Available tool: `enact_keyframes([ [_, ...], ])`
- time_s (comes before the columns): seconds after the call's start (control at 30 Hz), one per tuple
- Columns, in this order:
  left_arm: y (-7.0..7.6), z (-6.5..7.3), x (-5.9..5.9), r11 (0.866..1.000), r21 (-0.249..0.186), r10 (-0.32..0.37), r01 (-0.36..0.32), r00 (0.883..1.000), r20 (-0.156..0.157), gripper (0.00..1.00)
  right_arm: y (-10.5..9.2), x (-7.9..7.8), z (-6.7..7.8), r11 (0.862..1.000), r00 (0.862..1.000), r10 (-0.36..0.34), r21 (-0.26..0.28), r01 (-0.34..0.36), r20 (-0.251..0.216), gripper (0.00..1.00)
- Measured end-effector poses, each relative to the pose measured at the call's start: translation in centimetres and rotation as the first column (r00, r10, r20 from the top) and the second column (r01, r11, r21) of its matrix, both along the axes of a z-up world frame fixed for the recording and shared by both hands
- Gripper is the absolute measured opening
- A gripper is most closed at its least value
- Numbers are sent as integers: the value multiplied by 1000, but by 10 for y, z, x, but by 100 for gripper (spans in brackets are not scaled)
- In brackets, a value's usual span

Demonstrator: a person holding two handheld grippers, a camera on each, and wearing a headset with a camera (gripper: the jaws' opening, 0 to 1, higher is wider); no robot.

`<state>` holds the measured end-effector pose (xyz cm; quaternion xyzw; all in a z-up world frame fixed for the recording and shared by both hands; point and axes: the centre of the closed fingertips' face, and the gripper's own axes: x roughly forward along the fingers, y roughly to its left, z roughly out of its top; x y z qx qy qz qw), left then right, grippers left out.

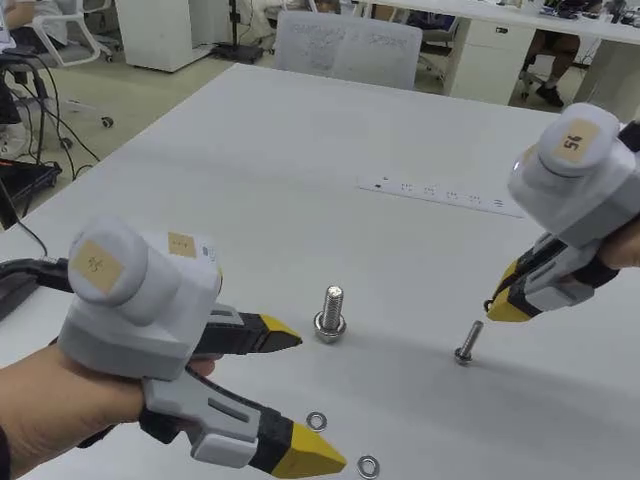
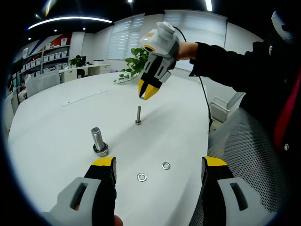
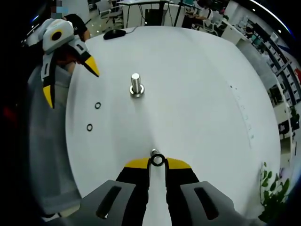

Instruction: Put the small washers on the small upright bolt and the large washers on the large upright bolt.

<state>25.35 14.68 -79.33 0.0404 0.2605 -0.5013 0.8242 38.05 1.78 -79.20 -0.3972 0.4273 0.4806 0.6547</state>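
Nearest the headset, the left claw (image 1: 305,400) hung low over the table (image 1: 300,150), jaws spread wide with nothing between them. Two loose washers (image 1: 316,421) lay on the top just by its tips, at about 6 o'clock from the large bolt (image 1: 331,312). The move at hand looked to belong to the other side. The right claw (image 1: 503,306) was pinched nearly shut on a small washer (image 3: 157,160), the ring caught between its tips. The small bolt (image 1: 467,342) stood head down on the table, its long axis pointing up, and in the head view it sat at roughly 7 o'clock from those tips, near but apart. Seen along the right claw's own jaws, the bolt's top peeped out just beside the ring at about 11 o'clock, so the hole seemed not quite over the shank. I judged that a slight shift that way, then a straight drop, was what it called for. The left claw was well apart from this, nearer the large bolt.
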Motion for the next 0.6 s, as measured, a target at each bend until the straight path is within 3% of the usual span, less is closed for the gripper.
enact_keyframes([
  [0.6,0,2,0,1000,-6,1,-1,1000,3,73,0,2,-14,1000,1000,3,-22,-3,-28,12],
])
